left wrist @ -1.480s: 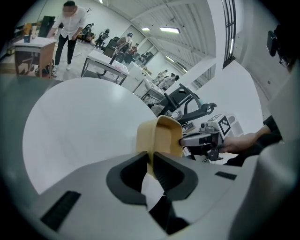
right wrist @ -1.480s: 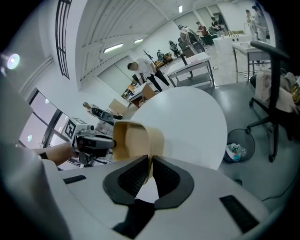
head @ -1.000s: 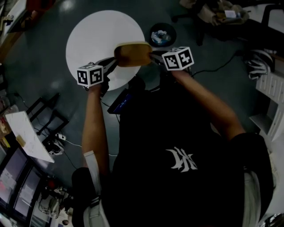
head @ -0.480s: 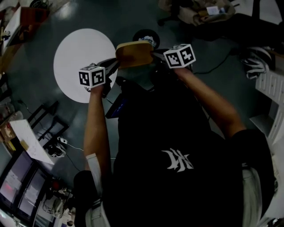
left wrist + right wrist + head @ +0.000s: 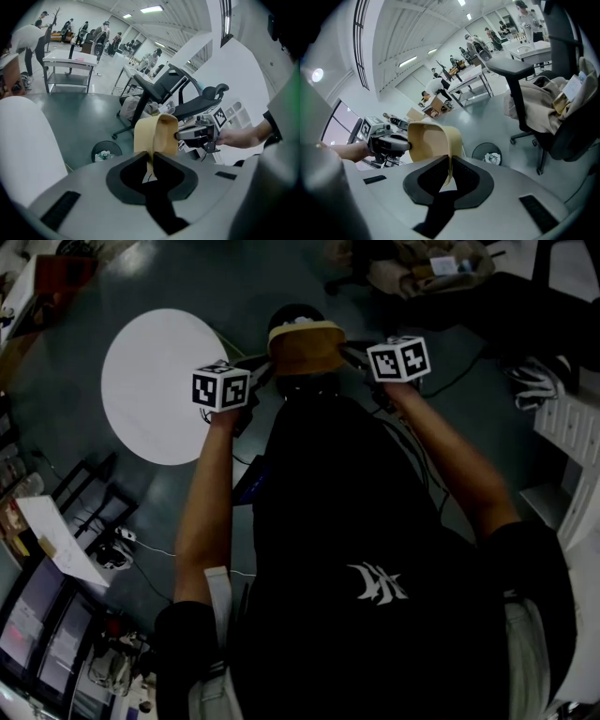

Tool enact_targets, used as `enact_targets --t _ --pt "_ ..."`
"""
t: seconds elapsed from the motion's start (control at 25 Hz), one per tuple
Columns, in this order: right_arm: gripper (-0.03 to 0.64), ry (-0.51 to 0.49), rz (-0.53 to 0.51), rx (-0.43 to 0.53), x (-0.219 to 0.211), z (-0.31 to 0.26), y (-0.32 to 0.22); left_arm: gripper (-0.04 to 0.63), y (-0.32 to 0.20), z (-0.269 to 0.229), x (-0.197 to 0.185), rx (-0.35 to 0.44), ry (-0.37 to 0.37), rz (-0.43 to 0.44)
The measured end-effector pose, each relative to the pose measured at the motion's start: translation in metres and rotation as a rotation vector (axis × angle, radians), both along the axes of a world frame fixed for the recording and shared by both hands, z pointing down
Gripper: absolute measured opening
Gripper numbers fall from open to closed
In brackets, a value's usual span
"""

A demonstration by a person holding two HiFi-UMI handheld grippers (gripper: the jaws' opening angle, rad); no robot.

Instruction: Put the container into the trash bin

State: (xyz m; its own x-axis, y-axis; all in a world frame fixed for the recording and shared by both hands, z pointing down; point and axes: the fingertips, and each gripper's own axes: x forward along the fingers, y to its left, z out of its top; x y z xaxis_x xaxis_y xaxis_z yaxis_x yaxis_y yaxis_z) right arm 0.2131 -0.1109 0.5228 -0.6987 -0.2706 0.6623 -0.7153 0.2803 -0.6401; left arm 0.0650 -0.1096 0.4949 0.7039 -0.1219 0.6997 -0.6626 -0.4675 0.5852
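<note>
A tan, tub-like container (image 5: 305,348) hangs in the air between my two grippers. My left gripper (image 5: 264,367) is shut on its left rim, and the thin wall runs down between the jaws (image 5: 151,157). At the other side, my right gripper (image 5: 349,354) pinches the opposite rim (image 5: 449,161), its jaws closing tighter on it. A round black trash bin (image 5: 292,315) stands on the floor just beyond and under the container, mostly hidden by it. In both gripper views the bin (image 5: 106,152) (image 5: 486,153) shows crumpled rubbish inside.
A round white table (image 5: 155,381) stands left of the bin. An office chair draped with clothes (image 5: 422,268) (image 5: 553,108) is at the far right. Cables, monitors and a stand lie on the dark floor at lower left. People and benches are far off.
Both grippers have carried the container from over the white table's edge to the right, over the black bin. Neither grip has changed.
</note>
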Motion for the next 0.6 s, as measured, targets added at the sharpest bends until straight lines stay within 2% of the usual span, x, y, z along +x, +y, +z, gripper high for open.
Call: enact_targets --t 0.16,0.32,0.6 --pt "0.052 0.054 0.013 -0.018 0.027 0.035 -0.004 0.043 0.003 0.041 0.027 -0.031 -0.004 -0.029" --pt "0.052 0.088 0.041 -0.026 0.037 0.072 -0.013 0.043 0.019 0.09 0.04 -0.107 -0.03 -0.023" --pt "0.052 0.127 -0.01 -0.029 0.044 0.159 -0.034 0.041 0.017 0.192 0.05 -0.16 -0.087 -0.139"
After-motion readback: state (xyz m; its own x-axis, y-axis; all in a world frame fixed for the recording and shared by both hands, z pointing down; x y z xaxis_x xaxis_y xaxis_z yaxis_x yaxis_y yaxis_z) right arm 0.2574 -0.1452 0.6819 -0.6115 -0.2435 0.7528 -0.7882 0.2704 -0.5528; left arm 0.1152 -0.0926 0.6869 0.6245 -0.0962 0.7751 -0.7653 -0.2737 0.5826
